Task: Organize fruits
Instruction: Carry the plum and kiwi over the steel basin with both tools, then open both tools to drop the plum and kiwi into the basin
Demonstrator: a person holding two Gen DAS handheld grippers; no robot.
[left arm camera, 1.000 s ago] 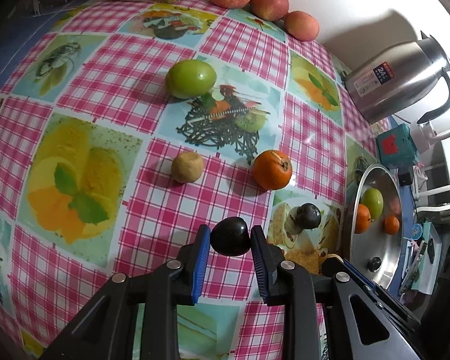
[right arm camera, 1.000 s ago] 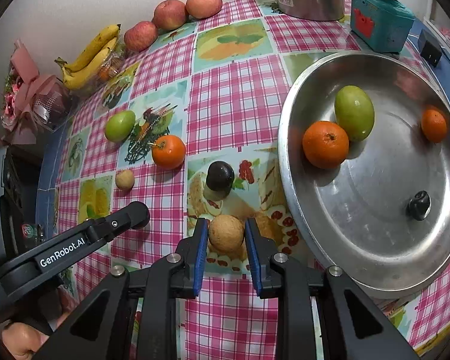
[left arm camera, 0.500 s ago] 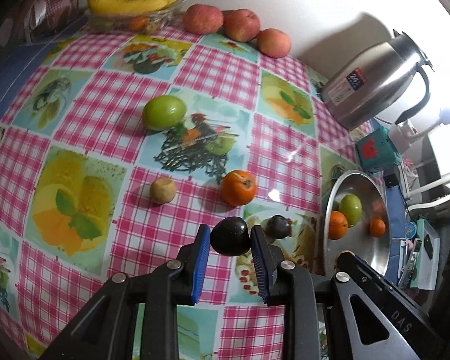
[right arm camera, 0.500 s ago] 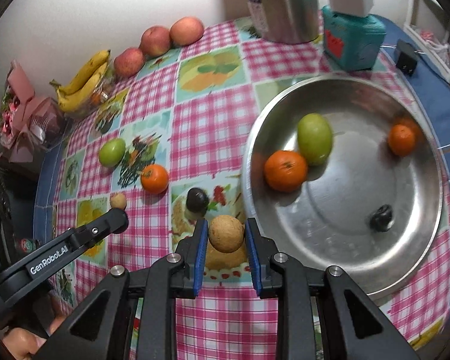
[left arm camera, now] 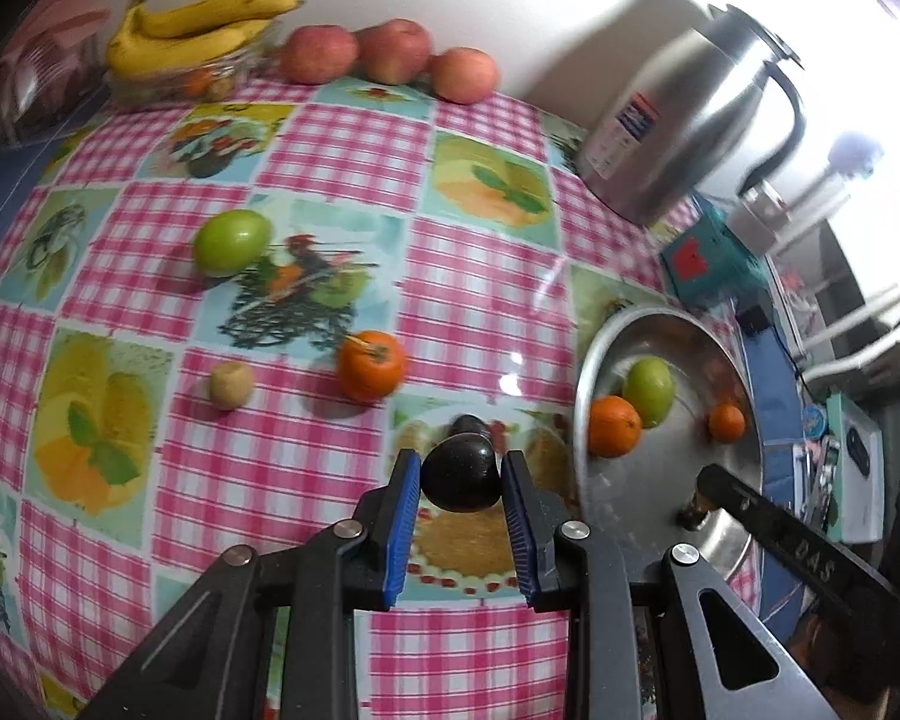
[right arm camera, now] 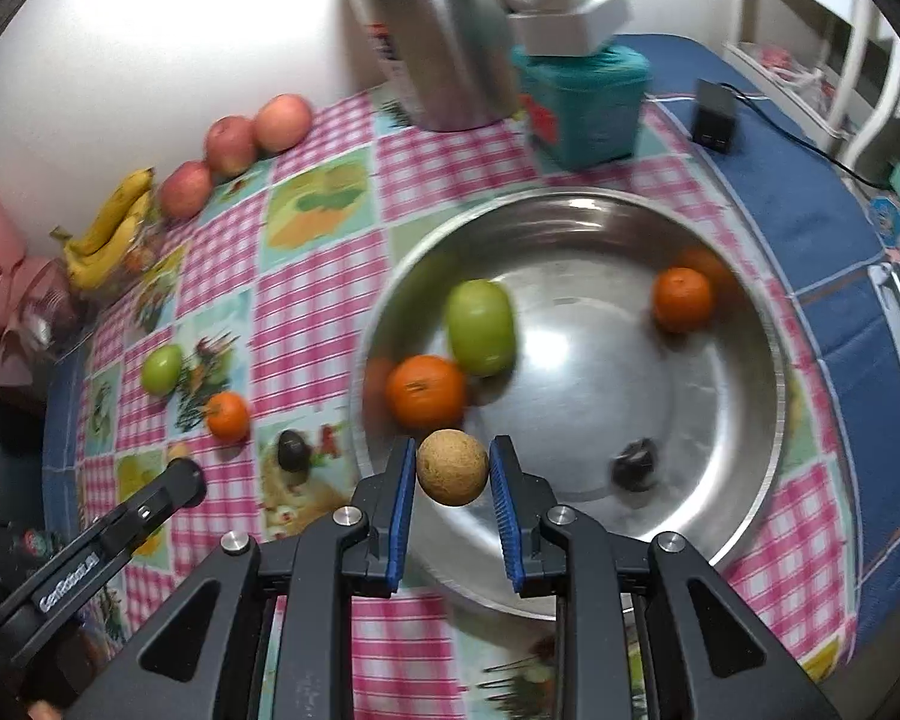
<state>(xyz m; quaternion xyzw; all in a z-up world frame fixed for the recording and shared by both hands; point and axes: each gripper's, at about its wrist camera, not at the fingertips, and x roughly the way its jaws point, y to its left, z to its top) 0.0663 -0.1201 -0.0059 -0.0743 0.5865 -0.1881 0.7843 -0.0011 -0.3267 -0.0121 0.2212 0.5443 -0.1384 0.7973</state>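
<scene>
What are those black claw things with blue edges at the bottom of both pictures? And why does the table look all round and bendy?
Those claws are two grabbing tools. A person holds one in each hand, and each tool carries a small camera that looks out along its two fingers. So one picture comes from the left hand's tool and the other from the right hand's. The camera lens sees very wide, which bends the flat table into a ball shape.

The left gripper is squeezing a dark plum. The right gripper is squeezing a round brown fruit, held above the edge of a big metal bowl.

Inside the bowl are a green fruit, two oranges and one small dark fruit. Out on the checked tablecloth lie more fruit: another green one, an orange, bananas and apples by the wall.
</scene>
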